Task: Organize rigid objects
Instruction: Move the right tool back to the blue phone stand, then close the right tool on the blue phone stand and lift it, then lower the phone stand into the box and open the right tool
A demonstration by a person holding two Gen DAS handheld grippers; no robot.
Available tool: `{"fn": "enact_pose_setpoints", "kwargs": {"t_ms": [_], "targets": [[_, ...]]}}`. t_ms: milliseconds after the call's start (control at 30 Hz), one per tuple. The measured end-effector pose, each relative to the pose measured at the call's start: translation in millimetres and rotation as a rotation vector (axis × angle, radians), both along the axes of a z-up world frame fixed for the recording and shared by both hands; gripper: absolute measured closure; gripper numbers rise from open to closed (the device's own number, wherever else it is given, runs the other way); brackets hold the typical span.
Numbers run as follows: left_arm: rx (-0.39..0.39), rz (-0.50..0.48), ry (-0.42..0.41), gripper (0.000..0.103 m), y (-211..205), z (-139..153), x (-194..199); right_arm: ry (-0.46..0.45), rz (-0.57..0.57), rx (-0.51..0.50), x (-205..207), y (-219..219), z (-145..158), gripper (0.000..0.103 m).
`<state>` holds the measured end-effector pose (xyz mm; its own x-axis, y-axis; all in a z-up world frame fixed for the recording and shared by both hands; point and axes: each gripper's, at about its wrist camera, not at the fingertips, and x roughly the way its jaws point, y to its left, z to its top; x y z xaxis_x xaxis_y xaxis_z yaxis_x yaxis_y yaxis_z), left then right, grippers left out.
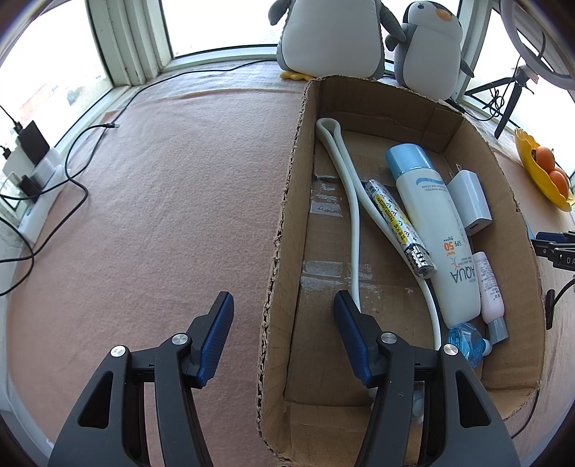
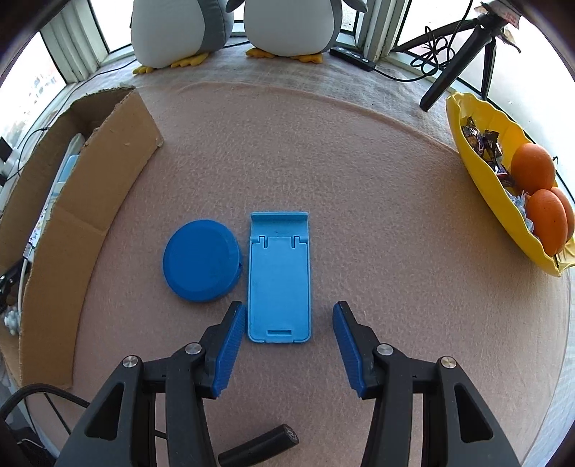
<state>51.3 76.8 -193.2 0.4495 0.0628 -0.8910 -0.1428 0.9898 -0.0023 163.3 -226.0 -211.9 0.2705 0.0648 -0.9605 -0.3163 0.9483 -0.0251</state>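
Note:
A light blue folding phone stand (image 2: 279,280) lies flat on the pink felt, with a dark blue round lid (image 2: 202,260) just left of it. My right gripper (image 2: 287,323) hovers open over the stand's near end, and its pads are not pressing on the stand. The cardboard box (image 1: 284,230) holds a white AQUA sunscreen bottle (image 1: 436,230), a patterned tube (image 1: 397,226), a white charger (image 1: 469,201), a small white tube (image 1: 490,287) and a pale cord (image 1: 354,215). My left gripper (image 1: 284,316) stands open astride the box's left wall without touching it.
Two plush penguins (image 2: 230,28) sit at the back by the window. A yellow dish (image 2: 503,201) with oranges and sweets is at the right, near a black tripod (image 2: 456,64). Black cables and a power strip (image 1: 32,179) lie at the far left. A black handle (image 2: 258,445) lies near me.

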Motion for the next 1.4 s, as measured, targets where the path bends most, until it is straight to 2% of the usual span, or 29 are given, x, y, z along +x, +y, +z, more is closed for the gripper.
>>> {"fn": "enact_pose_setpoints", "kwargs": {"t_ms": [267, 467, 600, 700, 767, 1400], "targets": [[0.0, 0.0, 0.0, 0.045, 0, 0, 0, 0.012, -0.007, 0.034, 21, -3, -1, 0.057], [-0.003, 0.002, 0.0, 0.044, 1, 0, 0, 0.037, -0.005, 0.015, 25, -1, -2, 0.058], [-0.001, 0.001, -0.001, 0.045, 1, -1, 0, 0.045, 0.003, 0.018, 24, -1, -2, 0.061], [-0.001, 0.001, -0.001, 0.045, 2, -1, 0, 0.047, 0.003, 0.02, 24, -2, -1, 0.07], [-0.001, 0.001, -0.001, 0.045, 1, -1, 0, 0.05, 0.001, 0.024, 25, -4, -1, 0.07], [0.0, 0.002, -0.001, 0.045, 1, 0, 0, -0.016, -0.043, 0.057, 1, -9, 15, 0.07]]}}
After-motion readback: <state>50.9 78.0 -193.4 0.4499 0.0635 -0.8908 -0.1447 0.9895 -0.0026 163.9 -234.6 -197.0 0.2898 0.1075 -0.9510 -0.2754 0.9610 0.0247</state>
